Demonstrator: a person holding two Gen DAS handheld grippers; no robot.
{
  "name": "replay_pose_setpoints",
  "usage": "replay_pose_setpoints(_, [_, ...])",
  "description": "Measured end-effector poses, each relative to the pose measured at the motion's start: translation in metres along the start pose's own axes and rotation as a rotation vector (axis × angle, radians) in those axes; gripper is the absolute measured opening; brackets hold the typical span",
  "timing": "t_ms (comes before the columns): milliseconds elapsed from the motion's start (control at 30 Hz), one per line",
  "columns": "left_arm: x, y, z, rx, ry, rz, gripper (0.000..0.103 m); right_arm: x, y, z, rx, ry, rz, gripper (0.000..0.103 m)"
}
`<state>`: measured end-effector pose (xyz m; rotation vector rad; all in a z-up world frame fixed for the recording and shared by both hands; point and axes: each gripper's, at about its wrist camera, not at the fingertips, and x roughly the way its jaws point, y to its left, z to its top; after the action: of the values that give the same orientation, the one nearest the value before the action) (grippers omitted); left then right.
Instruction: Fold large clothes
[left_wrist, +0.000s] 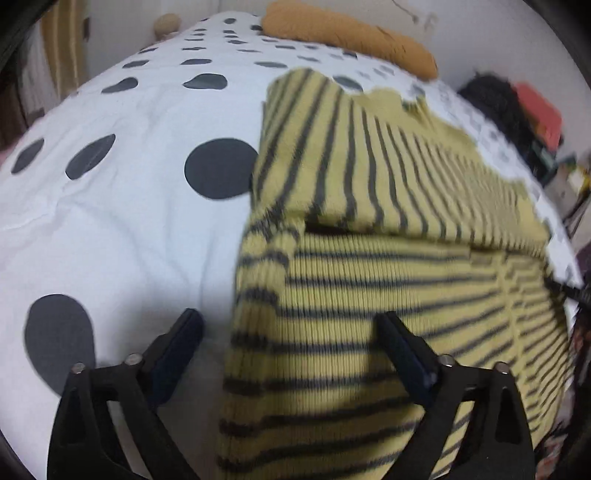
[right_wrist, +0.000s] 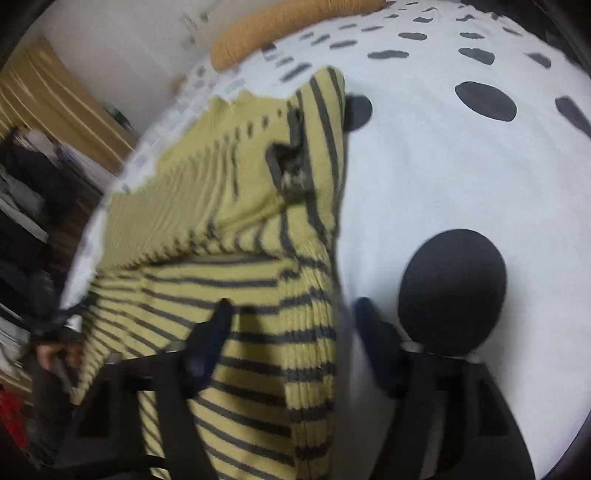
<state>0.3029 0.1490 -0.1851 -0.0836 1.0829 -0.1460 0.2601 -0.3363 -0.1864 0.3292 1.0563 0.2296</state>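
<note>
A yellow knit sweater with dark stripes (left_wrist: 388, 229) lies partly folded on a white bedsheet with dark dots (left_wrist: 129, 221). My left gripper (left_wrist: 290, 323) is open and hovers over the sweater's near left edge, one finger over the sheet and one over the knit. In the right wrist view the sweater (right_wrist: 236, 288) lies left of centre. My right gripper (right_wrist: 291, 310) is open and straddles its right edge. A dark collar or label (right_wrist: 291, 166) shows on the folded part.
An orange-brown pillow (left_wrist: 351, 33) lies at the far end of the bed, also in the right wrist view (right_wrist: 280, 22). Dark clutter and a red object (left_wrist: 539, 110) sit beyond the bed's right side. A wooden door (right_wrist: 55, 107) and clothes stand off the bed.
</note>
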Motion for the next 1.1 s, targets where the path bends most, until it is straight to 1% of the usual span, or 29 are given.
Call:
replay_pose_setpoints(33, [-0.002,-0.001,-0.004,0.005,0.006,-0.001,0.079,-0.002,0.004,-0.001,-0.020,0.008,-0.044,0.040])
replay_pose_setpoints(67, [-0.006,0.003,-0.009,-0.016,0.015,-0.022,0.069,-0.005,0.004,-0.004,-0.012,0.022,-0.039,0.036])
replay_pose_setpoints(100, [-0.010,0.009,-0.012,-0.049,0.020,-0.042,0.057,-0.007,0.003,-0.006,0.003,0.036,-0.032,0.025])
replay_pose_setpoints(133, [-0.015,0.015,-0.016,-0.076,0.022,-0.059,0.051,-0.011,0.001,-0.010,0.017,0.045,-0.029,0.018])
replay_pose_setpoints(167, [-0.018,0.019,-0.020,-0.098,0.026,-0.075,0.038,-0.014,0.000,-0.015,0.027,0.054,-0.022,0.016])
replay_pose_setpoints(200, [-0.024,0.023,-0.027,-0.118,0.031,-0.097,0.025,-0.017,-0.002,-0.022,0.032,0.059,-0.015,0.012])
replay_pose_setpoints(267, [-0.031,0.023,-0.039,-0.113,0.046,-0.119,0.013,-0.023,-0.003,-0.036,0.043,0.063,0.002,0.010])
replay_pose_setpoints(300, [-0.037,0.020,-0.048,-0.101,0.053,-0.120,0.009,-0.026,-0.004,-0.044,0.048,0.067,0.016,0.009])
replay_pose_setpoints(400, [-0.050,0.013,-0.071,-0.082,0.058,-0.115,0.009,-0.036,-0.005,-0.066,0.063,0.058,0.047,0.009])
replay_pose_setpoints(667, [-0.083,0.017,-0.138,-0.147,0.038,-0.172,0.009,-0.069,-0.003,-0.125,0.107,0.005,0.103,0.008])
replay_pose_setpoints(833, [-0.096,0.017,-0.162,-0.161,0.029,-0.197,0.009,-0.085,-0.002,-0.151,0.126,-0.034,0.108,0.008])
replay_pose_setpoints(933, [-0.102,0.019,-0.177,-0.179,0.013,-0.210,0.009,-0.094,-0.002,-0.170,0.144,-0.039,0.130,0.008])
replay_pose_setpoints(967, [-0.104,0.020,-0.182,-0.198,0.006,-0.220,0.009,-0.097,0.000,-0.177,0.130,-0.045,0.140,0.008])
replay_pose_setpoints(1033, [-0.106,0.024,-0.185,-0.222,-0.001,-0.238,0.009,-0.101,-0.001,-0.191,0.115,-0.040,0.172,0.008])
replay_pose_setpoints(1100, [-0.108,0.023,-0.187,-0.219,-0.010,-0.238,0.011,-0.102,0.001,-0.202,0.114,-0.071,0.182,0.008])
